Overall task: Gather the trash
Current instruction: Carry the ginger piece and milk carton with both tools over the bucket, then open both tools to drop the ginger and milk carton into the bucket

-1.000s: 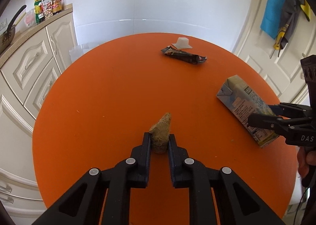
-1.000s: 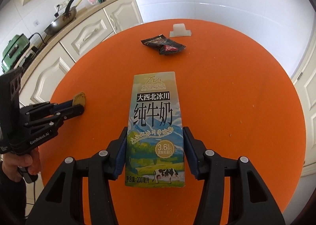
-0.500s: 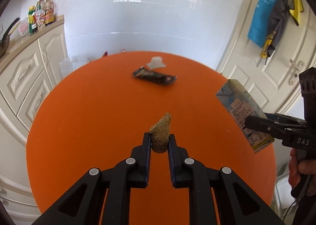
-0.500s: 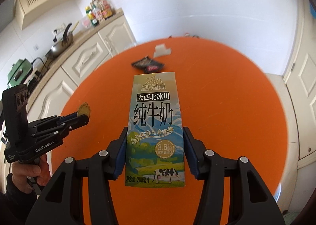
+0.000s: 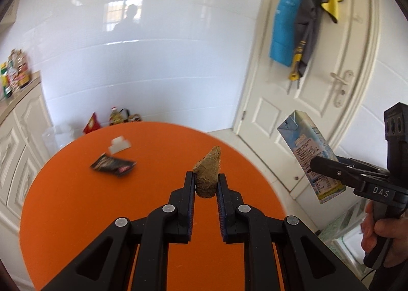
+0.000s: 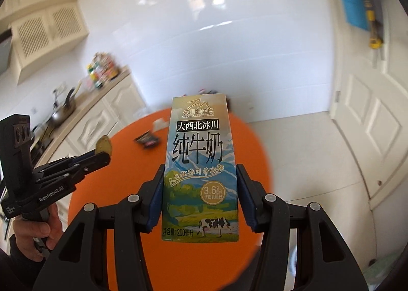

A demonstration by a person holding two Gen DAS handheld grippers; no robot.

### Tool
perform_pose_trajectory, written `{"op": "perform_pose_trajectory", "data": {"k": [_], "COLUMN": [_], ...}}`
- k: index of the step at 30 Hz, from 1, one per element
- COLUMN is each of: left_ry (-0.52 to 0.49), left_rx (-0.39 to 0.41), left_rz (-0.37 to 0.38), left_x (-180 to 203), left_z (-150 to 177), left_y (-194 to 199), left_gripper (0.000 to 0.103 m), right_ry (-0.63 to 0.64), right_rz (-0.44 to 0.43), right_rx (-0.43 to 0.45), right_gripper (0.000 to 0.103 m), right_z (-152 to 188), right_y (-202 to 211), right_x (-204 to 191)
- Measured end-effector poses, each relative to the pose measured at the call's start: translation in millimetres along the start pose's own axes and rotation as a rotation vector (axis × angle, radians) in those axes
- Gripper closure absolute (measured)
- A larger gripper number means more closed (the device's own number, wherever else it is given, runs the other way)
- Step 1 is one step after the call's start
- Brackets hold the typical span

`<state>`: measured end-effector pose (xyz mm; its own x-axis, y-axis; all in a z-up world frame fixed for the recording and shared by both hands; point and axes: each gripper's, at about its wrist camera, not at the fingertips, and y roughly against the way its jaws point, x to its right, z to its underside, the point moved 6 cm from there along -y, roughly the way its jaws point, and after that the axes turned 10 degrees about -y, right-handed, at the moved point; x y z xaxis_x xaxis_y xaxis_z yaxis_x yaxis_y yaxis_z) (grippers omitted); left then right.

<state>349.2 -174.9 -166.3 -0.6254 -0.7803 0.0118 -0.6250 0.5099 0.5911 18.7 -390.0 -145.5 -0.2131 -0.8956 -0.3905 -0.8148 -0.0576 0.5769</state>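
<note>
Left tongs [image 5: 206,184] grip a brown scrap [image 5: 207,176], right tongs [image 6: 200,198] a milk carton [image 6: 200,163]; snack wrapper [image 5: 112,164] remains on the worktop [image 5: 76,201].

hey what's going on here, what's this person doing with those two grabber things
A person is clearing trash off a round orange table, one handheld tool in each hand. The left tool is shut on a brown cone-shaped scrap, held above the table. The right tool is shut on a blue-and-green milk carton, also held in the air. A dark crumpled snack wrapper and a small white plastic piece lie on the table.
</note>
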Motion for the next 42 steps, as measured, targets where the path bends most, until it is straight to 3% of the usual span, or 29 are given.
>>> {"op": "perform_pose_trajectory", "data": {"k": [11, 18, 29, 37, 42], "left_ry": [-0.147, -0.209, -0.295, -0.300, -0.276], "left_rx": [0.032, -0.053, -0.310, -0.509, -0.566], "left_rz": [0.192, 0.338, 0.467, 0.493, 0.497], "left_x": [107.5, 176.2, 242.1, 255.3, 269.5], "left_z": [-41.1, -35.6, -2.8, 28.5, 18.1], "left_y": [-15.7, -62.7, -152.3, -218.2, -257.1], "left_gripper": [0.091, 0.091, 0.091, 0.091, 0.091], "right_ry": [-0.188, -0.318, -0.495, -0.572, -0.603], "right_rz": [0.207, 0.304, 0.381, 0.412, 0.418], "right_rx": [0.149, 0.170, 0.054, -0.038, -0.080], "right_gripper": [0.051, 0.051, 0.051, 0.051, 0.051], "right_z": [-9.8, 8.0, 61.3, 86.2, 97.2], "right_y": [99.7, 131.0, 96.3, 52.6, 27.9], "right_x": [142.4, 221.0, 306.9, 349.1, 372.2]}}
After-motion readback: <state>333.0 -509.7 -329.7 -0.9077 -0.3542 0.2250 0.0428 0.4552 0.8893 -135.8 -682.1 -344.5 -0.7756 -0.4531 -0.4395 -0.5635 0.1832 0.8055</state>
